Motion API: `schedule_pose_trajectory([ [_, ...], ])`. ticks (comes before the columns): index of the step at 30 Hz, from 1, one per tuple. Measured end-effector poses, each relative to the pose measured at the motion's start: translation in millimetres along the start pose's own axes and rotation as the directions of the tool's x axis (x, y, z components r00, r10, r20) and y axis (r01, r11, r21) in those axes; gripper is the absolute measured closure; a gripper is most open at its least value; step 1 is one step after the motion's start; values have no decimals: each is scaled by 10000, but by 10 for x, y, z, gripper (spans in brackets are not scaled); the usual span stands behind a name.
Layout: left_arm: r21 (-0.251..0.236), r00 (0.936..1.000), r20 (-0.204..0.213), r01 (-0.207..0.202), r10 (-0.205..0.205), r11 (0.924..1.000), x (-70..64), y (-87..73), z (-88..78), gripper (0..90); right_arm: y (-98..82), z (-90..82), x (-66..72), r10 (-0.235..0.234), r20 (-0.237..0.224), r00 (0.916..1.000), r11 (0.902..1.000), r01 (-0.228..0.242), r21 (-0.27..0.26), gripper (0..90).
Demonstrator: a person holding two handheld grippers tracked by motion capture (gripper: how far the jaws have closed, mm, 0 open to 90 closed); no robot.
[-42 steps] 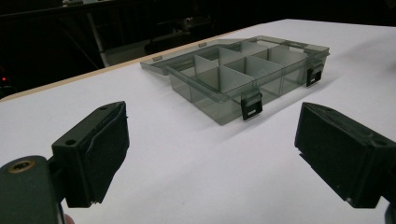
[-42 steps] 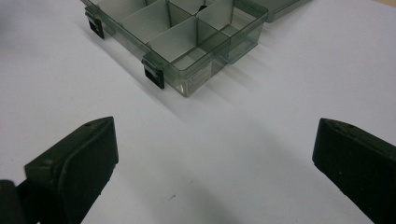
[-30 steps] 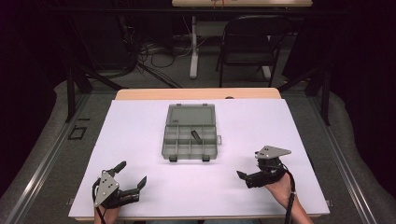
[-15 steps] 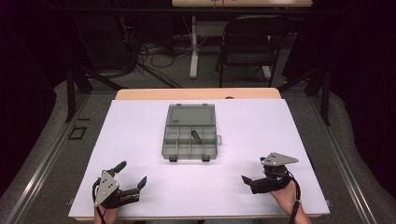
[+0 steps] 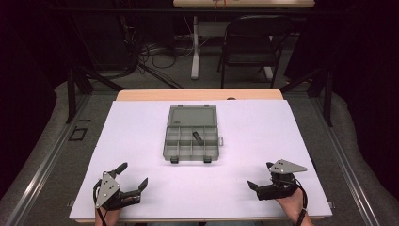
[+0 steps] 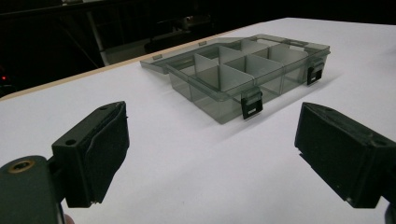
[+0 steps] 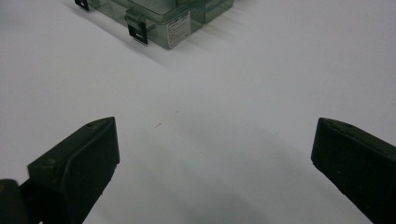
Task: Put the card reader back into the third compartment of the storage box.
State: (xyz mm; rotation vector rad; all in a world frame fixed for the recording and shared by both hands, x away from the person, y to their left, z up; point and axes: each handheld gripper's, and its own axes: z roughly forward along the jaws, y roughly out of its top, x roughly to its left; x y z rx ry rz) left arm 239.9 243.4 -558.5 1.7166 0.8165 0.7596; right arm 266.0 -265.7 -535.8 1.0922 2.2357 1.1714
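So the right tool (image 5: 262, 178) has slid back toward the near edge of the surface (image 5: 282, 127) over the last second; it sat a bit farther in and closer to the organizer box (image 5: 192, 134) before. The left tool (image 5: 133, 174) hasn't budged from the near left corner. Both have their jaws spread wide and carry nothing. The retreat reads like a pause or a reset rather than an approach, so whatever gets done with the box isn't underway right now.

The box sits in the middle of the white surface, well apart from both tools, with its clear smoky lid (image 5: 192, 115) flipped open flat on the far side. Inside, dividers split it into small compartments. From the high view there's one small dark piece (image 5: 198, 137) lying tilted in a compartment right of centre; can't tell what it is. The other compartments look empty. In the left gripper view, two dark latches (image 6: 251, 104) hang on the box's near wall, undone.
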Motion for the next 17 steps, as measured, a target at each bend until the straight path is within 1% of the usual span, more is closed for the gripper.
schedule_pose_trajectory([
  [4, 0, 10000, -9, 30, -30, 10000, 7, -3, 4, 101, -87, -48, -22, 245, 83, 9997, 9995, -243, -202, 4],
  [7, 12, 10000, 2, 29, -29, 10000, 2, -5, 9, 101, -123, -74, -38, 306, 125, 9995, 9993, -303, -239, 4],
  [12, 46, 10000, 18, 39, -39, 10000, 1, -6, 20, 101, -143, -95, -56, 450, 120, 9989, 9984, -446, -357, 5],
  [17, 41, 10000, 24, 11, -11, 10000, -1, -5, 28, 102, -148, -102, -62, 448, 96, 9990, 9984, -444, -360, 5],
])
